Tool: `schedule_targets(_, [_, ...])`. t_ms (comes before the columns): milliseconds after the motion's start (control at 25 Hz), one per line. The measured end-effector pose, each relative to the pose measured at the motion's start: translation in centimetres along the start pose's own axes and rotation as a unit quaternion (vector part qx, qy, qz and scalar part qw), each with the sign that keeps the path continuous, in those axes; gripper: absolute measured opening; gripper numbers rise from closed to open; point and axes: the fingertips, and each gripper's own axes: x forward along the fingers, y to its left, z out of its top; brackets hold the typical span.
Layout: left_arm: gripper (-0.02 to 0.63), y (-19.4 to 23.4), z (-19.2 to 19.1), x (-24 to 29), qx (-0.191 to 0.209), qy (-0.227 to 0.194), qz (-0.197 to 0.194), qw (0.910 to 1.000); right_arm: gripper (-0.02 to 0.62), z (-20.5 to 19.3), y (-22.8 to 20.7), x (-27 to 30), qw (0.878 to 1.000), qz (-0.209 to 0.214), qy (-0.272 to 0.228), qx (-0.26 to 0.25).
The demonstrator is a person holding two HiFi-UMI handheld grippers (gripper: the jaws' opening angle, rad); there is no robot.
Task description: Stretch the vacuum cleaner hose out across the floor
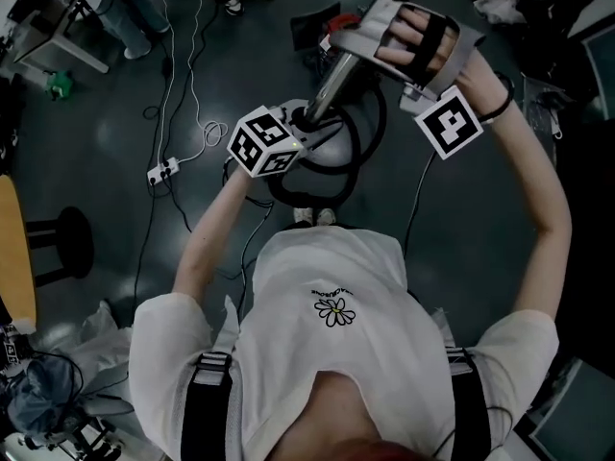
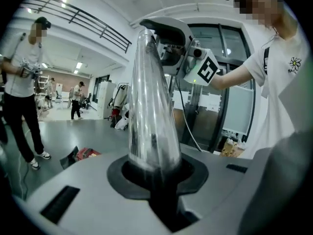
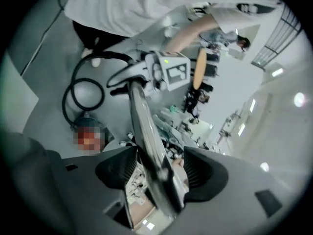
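Left gripper (image 1: pixel 306 123) is clamped on the low end of the chrome wand (image 1: pixel 351 56), just above the grey canister (image 1: pixel 327 150). Its pads sit tight on the tube.

Right gripper (image 1: pixel 354 38) is further up the same wand with its jaws spread wide. The tube runs between the pads but I don't see either one pressing on it, so you have no grip there yet.

The hose (image 1: pixel 377 137) itself is the black ribbed loop coiled on the floor round the canister, right by your feet. None of it is laid out.

Handling, my read:
- The wand is rigid, smooth and shiny, so it probably slides or rolls in the pads. Grip it square, and expect it to twist if you pull off-axis.
- The hose looks light, soft and springy. It will likely want to curl back into its coil once you let go.
- The ribs should give decent purchase, but a hard pinch mid-hose would flatten it.
- The canister is likely the heavy end, and it may trail after you if you haul on the hose.

Where to hold: keep the left on the wand near the bent handle end, where the hose joins. Close the right on the wand higher up, so two points stop it rolling. Then walk the wand away from the canister and let the coil pay out.

Watch the white power strip (image 1: pixel 163 171) and its cables on the left floor, they could snag the hose.
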Motion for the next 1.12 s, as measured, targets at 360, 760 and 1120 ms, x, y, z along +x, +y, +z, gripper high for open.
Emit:
schedule_targets(360, [0.084, 1.1, 1.0, -4.6, -0.109, -0.095, 0.079, 0.9863, 0.279, -8.2, -0.6, -7.3, 0.902, -0.145, 0.110, 0.392])
schedule_targets(760, [0.076, -4.4, -1.5, -7.8, -0.172, -0.145, 0.091, 0.9700, 0.279, 6.5, 13.0, -11.3, 0.263, -0.211, -0.073, 0.939])
schedule_targets(1120, [0.051, -14.0, -5.5, -16.6, -0.212, -0.220, 0.061, 0.9503, 0.279, 29.9, 16.5, -16.1, -0.012, -0.179, 0.031, 0.983])
